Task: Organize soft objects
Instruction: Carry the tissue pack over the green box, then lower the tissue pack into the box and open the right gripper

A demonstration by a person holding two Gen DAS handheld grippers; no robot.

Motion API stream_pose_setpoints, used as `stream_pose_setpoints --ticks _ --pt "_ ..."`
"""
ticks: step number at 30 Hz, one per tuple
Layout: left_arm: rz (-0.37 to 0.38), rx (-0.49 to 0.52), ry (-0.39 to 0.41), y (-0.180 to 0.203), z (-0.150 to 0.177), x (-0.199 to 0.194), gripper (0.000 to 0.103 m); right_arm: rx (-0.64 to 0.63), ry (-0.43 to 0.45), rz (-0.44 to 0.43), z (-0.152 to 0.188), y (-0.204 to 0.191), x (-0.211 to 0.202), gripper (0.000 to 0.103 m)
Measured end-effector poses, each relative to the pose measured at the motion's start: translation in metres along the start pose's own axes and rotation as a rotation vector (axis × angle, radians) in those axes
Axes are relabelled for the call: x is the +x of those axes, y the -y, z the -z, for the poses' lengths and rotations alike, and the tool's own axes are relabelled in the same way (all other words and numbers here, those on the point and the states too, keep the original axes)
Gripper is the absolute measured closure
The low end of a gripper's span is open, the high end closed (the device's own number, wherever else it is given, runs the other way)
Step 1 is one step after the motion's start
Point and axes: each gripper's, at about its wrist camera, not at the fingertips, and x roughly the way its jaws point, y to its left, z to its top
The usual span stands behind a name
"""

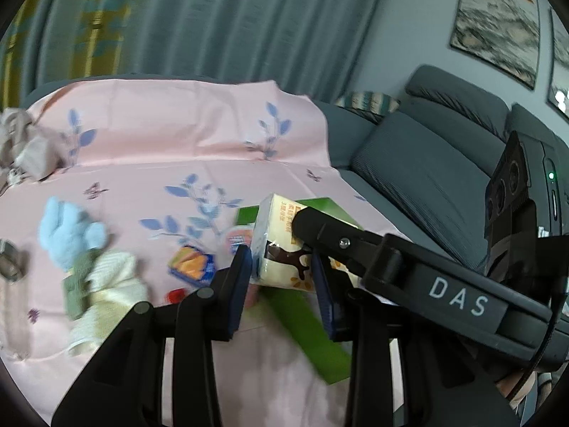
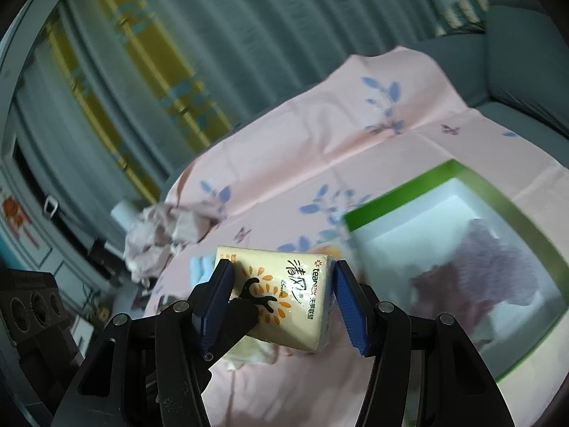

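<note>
A cream tissue pack (image 1: 281, 245) with orange and brown print sits between both grippers above the pink cloth (image 1: 177, 135). My left gripper (image 1: 281, 277) has its blue pads on the pack's sides. My right gripper (image 2: 284, 295) also holds the tissue pack (image 2: 284, 302) between its pads; its finger crosses the left wrist view from the right. A green-rimmed white box (image 2: 444, 178) lies to the right, with a purple soft thing (image 2: 498, 259) inside. The box (image 1: 309, 334) shows under the pack in the left view.
On the cloth at left lie a light blue plush (image 1: 67, 231), a cream knit item (image 1: 110, 284) and a crumpled beige cloth (image 1: 28, 142). Small snack packets (image 1: 193, 265) lie near the box. A grey sofa (image 1: 426, 163) is to the right; curtains behind.
</note>
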Motion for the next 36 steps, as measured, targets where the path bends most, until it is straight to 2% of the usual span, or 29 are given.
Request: stream_pose_setpoints --ticks 7,12,19,21,23,24,28,32,34,36 --pt "0.068 0.049 -0.109 0.029 -0.008 0.051 0.071 0.131 0.025 0.058 -0.011 0.053 -0.006 0.043" --pt "0.079 0.059 -0.188 0.042 -0.006 0.083 0.071 0.236 0.007 0.078 -0.014 0.09 -0.002 0.043" --pt "0.11 0.039 -0.281 0.049 0.005 0.116 0.07 0.348 -0.041 0.16 -0.01 0.124 0.005 0.043" --pt "0.122 0.03 -0.291 0.049 0.009 0.12 0.066 0.371 -0.054 0.178 -0.008 0.13 0.006 0.043" --pt "0.171 0.014 -0.321 0.049 0.015 0.123 0.045 0.391 -0.068 0.196 -0.007 0.134 0.007 0.043" --pt "0.192 0.008 -0.328 0.049 0.017 0.122 0.041 0.397 -0.073 0.203 -0.006 0.135 0.007 0.043" --pt "0.185 -0.008 -0.299 0.049 0.018 0.109 0.033 0.378 -0.048 0.209 -0.007 0.127 0.002 0.043" --pt "0.163 0.005 -0.261 0.044 0.017 0.083 0.023 0.319 -0.022 0.254 -0.009 0.112 -0.004 0.043" --pt "0.117 -0.007 -0.237 0.033 0.019 0.066 0.02 0.3 -0.023 0.277 -0.009 0.107 -0.005 0.039" --pt "0.103 -0.039 -0.23 0.018 0.024 0.052 0.02 0.288 -0.024 0.279 -0.009 0.101 -0.007 0.032"
